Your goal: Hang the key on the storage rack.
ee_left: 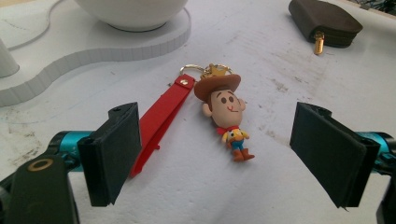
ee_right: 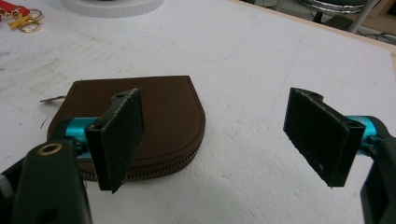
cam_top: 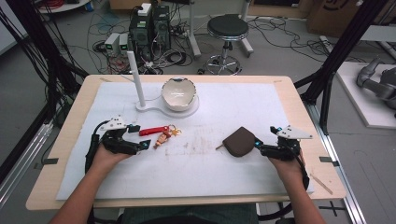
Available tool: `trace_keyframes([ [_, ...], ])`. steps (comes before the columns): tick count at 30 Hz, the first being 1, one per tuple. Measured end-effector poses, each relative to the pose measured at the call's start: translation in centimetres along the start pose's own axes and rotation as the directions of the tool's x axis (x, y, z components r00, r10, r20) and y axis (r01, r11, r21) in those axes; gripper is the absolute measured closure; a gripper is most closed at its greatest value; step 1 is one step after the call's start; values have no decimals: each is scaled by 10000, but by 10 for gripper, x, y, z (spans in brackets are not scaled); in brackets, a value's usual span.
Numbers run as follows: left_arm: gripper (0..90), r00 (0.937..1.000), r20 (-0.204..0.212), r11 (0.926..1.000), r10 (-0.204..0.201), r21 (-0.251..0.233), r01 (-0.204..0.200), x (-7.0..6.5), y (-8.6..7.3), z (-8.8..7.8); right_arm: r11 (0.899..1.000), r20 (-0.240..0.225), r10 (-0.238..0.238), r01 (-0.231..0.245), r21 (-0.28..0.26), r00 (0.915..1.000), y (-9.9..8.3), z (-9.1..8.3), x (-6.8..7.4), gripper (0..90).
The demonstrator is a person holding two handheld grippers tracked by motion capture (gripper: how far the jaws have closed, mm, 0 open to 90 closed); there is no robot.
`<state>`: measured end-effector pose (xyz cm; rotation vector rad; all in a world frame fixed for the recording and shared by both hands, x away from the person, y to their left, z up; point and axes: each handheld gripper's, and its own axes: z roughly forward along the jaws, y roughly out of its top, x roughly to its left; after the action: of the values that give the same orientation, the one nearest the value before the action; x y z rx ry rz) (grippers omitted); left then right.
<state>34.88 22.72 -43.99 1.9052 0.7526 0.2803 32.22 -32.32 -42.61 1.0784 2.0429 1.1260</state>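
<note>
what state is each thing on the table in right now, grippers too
left gripper: jaws open, nothing held, aimed at the keychain
right gripper: jaws open, nothing held, beside the pouch
cowboy figure keychain: lying flat, untouched, red strap stretched out beside it
brown zip pouch: lying flat, zipped shut as far as visible
white bowl: upright on its white stand, contents unclear

In the left gripper view, the top edge cuts off the white bowl (ee_left: 133, 11); the brown pouch's (ee_right: 159, 116) lower-left hides behind a jaw in the right gripper view.
</note>
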Motion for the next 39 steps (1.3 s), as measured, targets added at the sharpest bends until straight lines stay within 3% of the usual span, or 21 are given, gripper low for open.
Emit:
trace_keyframes([
  [8,166,9999,123,10000,29,-39,-28,1,3,7,10000,43,-32,32,45,10000,-3,-5,0,204],
  [16,167,9986,476,9996,221,135,-228,-3,10,26,9999,281,74,-76,70,9996,-10,-17,-3,204],
  [17,167,9977,556,9987,393,292,-410,-3,11,31,9999,325,91,-94,82,9994,-12,-20,-3,204],
  [20,167,9970,637,9983,442,341,-465,-4,12,38,9999,383,80,-84,107,9992,-14,-24,-4,204],
  [24,168,9949,747,9925,683,961,-754,-4,16,54,9999,584,81,-89,131,9983,-20,-33,-5,204],
  [27,168,9944,760,9906,731,1100,-812,-5,16,60,9998,696,90,-101,160,9975,-23,-38,-6,205],
  [32,176,9919,771,9813,1007,1566,-1118,-7,18,74,9997,795,130,-148,211,9967,-27,-44,-7,205],
  [36,214,9911,496,9675,1237,2161,-1316,-8,20,82,9996,853,144,-165,247,9962,-29,-47,-7,205],
  [38,298,9885,385,9637,1460,2204,-1509,-9,20,83,9996,853,139,-160,240,9963,-30,-47,-7,205],
  [39,353,9810,255,9534,1923,2318,-1930,-12,20,84,9996,873,133,-155,241,9961,-30,-48,-7,205],
])
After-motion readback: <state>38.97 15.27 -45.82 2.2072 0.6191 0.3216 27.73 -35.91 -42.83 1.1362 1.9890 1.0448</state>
